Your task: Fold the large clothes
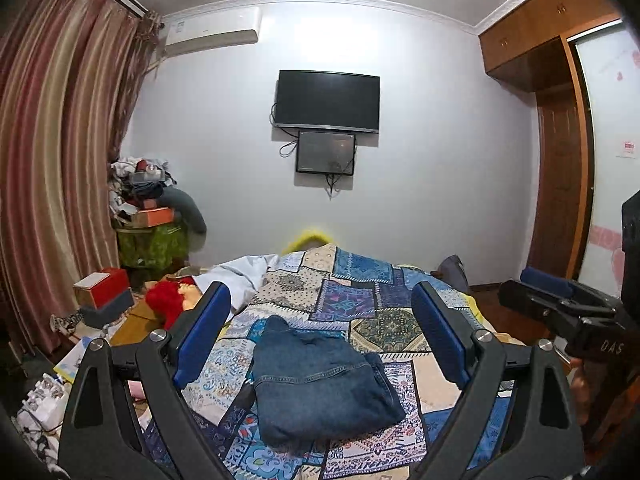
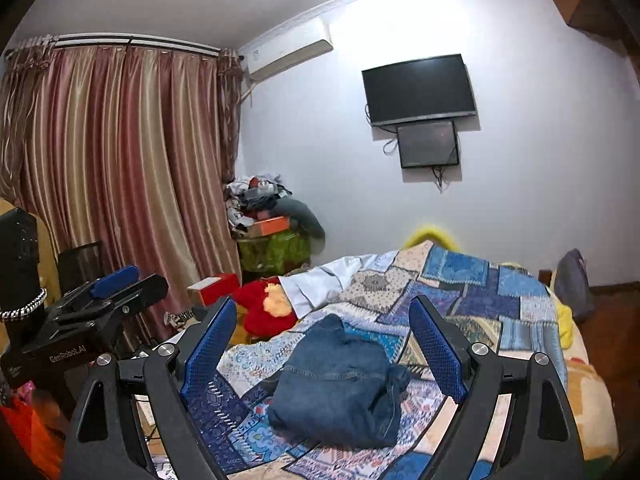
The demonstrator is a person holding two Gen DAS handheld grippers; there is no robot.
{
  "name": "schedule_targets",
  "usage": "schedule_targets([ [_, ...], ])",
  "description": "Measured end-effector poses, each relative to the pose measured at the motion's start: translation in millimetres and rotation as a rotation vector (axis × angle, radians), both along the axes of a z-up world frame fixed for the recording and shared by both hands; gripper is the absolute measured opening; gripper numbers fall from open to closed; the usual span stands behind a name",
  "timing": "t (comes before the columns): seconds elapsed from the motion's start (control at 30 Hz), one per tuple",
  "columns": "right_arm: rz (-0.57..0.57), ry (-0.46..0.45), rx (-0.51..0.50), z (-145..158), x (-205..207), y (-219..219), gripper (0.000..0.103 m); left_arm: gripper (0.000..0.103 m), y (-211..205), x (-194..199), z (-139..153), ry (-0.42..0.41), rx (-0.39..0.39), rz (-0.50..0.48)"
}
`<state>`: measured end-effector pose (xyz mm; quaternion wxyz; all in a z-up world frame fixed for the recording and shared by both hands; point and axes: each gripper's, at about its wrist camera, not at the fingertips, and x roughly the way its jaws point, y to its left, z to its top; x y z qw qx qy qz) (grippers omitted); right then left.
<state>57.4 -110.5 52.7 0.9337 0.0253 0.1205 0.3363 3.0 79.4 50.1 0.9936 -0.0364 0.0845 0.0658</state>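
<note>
Hovering both released: left tool [image 1: 320, 332], right tool [image 2: 324, 340], nothing gripped. Folded jeans [image 1: 320, 384] ahead and below on bed [image 1: 360, 280]; probably finished, so keep clear of bundle.

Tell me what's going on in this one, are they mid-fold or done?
It looks done, or nearly. A person holds a gripper in each hand, and both the left gripper and the right gripper are open and empty, raised above the bed. The denim garment lies folded into a compact bundle on the patchwork bedspread, with nothing touching it.
</note>
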Motion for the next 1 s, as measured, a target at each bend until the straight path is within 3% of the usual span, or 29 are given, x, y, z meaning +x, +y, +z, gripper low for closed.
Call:
schedule_targets([
  [0.1, -0.007, 0.035, 0.002, -7.8, -4.4, 0.8, 0.090, 0.102, -0.9, -2.9, -6.9, 0.006, -0.006, 0.026],
  [0.33, -0.063, 0.025, -0.041, -14.1, -10.3, 5.9, 0.103, 0.103, 3.7, -1.8, -15.6, 0.031, -0.032, 0.028],
  [1.0, -0.078, 0.036, -0.068, -19.4, -7.1, 8.2, 0.103, 0.103, 8.8, 1.6, -21.5, 0.057, -0.015, 0.027],
])
